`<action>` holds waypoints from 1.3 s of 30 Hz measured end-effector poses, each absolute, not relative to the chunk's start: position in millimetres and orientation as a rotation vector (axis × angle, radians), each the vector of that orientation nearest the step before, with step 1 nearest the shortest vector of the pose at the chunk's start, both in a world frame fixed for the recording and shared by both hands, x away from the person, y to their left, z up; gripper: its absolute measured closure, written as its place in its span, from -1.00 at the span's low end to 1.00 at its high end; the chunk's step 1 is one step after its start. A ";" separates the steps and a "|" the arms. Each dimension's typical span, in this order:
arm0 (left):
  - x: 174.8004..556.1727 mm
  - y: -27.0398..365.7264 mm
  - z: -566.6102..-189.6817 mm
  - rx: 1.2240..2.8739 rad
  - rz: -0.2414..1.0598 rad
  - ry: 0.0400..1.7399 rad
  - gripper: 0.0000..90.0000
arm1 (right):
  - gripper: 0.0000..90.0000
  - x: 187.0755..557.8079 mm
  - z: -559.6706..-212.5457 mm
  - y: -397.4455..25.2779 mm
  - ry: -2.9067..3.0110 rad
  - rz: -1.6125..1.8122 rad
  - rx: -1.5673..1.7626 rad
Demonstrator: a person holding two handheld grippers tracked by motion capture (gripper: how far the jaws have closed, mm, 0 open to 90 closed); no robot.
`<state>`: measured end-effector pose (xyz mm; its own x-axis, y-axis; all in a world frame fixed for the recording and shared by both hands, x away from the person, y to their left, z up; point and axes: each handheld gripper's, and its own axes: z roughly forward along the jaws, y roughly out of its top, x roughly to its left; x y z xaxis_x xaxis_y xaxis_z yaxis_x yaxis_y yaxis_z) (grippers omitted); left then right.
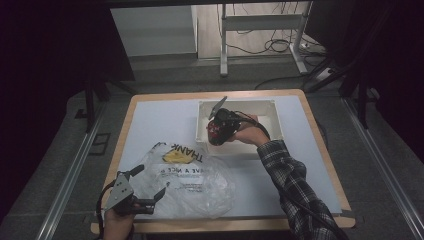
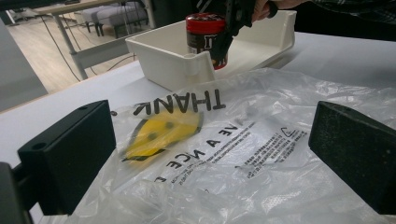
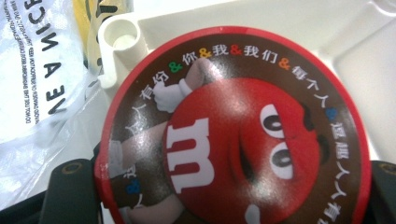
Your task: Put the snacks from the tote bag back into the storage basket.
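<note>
A round jar (image 3: 233, 130) with a red M&M's lid is held in my right gripper (image 3: 229, 186), shut on its sides. In the high view the jar (image 1: 216, 134) hangs over the near-left corner of a white bin (image 1: 240, 102). The left gripper view shows the jar (image 2: 205, 35) just behind that corner of the bin (image 2: 163, 56). My left gripper (image 1: 149, 181) stands open at the near-left edge of a clear plastic bag (image 1: 190, 185). Its jaws (image 2: 212, 158) straddle the bag (image 2: 261, 149), touching nothing. A yellow item (image 2: 159, 133) lies inside the bag.
The white tabletop (image 1: 150, 120) has a wooden rim. The bin sits at its far right, the bag at its near left. Beyond the far edge stand metal table legs (image 1: 223, 45) and floor cables (image 1: 277, 46).
</note>
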<state>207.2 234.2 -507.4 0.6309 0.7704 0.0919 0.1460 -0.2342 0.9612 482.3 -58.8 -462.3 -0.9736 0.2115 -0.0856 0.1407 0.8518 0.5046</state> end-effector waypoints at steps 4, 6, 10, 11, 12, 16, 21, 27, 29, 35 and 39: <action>207.2 234.2 -507.4 1.738 0.698 0.749 -0.99 | -0.43 484.1 -464.6 -55.2 2.891 0.755 0.265; 207.2 234.2 -507.4 1.739 0.698 0.748 -0.99 | -0.43 485.3 -466.0 -53.5 2.896 0.760 0.260; 207.2 234.3 -507.4 1.739 0.698 0.748 -0.99 | -0.43 487.6 -468.4 -50.7 2.897 0.757 0.253; 207.2 234.3 -507.4 1.739 0.698 0.748 -0.99 | -0.43 488.1 -469.1 -49.9 2.899 0.758 0.253; 207.2 234.3 -507.4 1.739 0.698 0.748 -0.99 | -0.43 488.4 -469.6 -49.1 2.902 0.754 0.255; 207.2 234.3 -507.5 1.739 0.698 0.748 -0.99 | -0.43 491.0 -472.2 -46.3 2.907 0.757 0.230; 207.1 234.2 -507.4 1.742 0.700 0.747 -0.99 | -0.43 493.3 -475.7 -42.4 2.914 0.746 0.231; 207.1 234.2 -507.4 1.742 0.700 0.746 -0.99 | -0.43 495.7 -478.1 -37.5 2.919 0.744 0.228; 207.1 234.2 -507.4 1.742 0.701 0.746 -0.99 | -0.43 496.6 -478.8 -36.1 2.919 0.745 0.227; 207.1 234.1 -507.4 1.743 0.701 0.746 -0.99 | -0.43 499.7 -482.4 -32.1 2.923 0.744 0.233; 207.2 234.2 -507.4 1.743 0.701 0.746 -0.99 | -0.43 501.8 -485.0 -30.3 2.925 0.742 0.236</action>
<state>207.2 234.2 -507.4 0.6322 0.7687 0.0969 0.1446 -0.2399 0.9600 501.8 -30.3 -485.0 -0.9813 0.1783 -0.0726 0.1221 0.8681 0.4812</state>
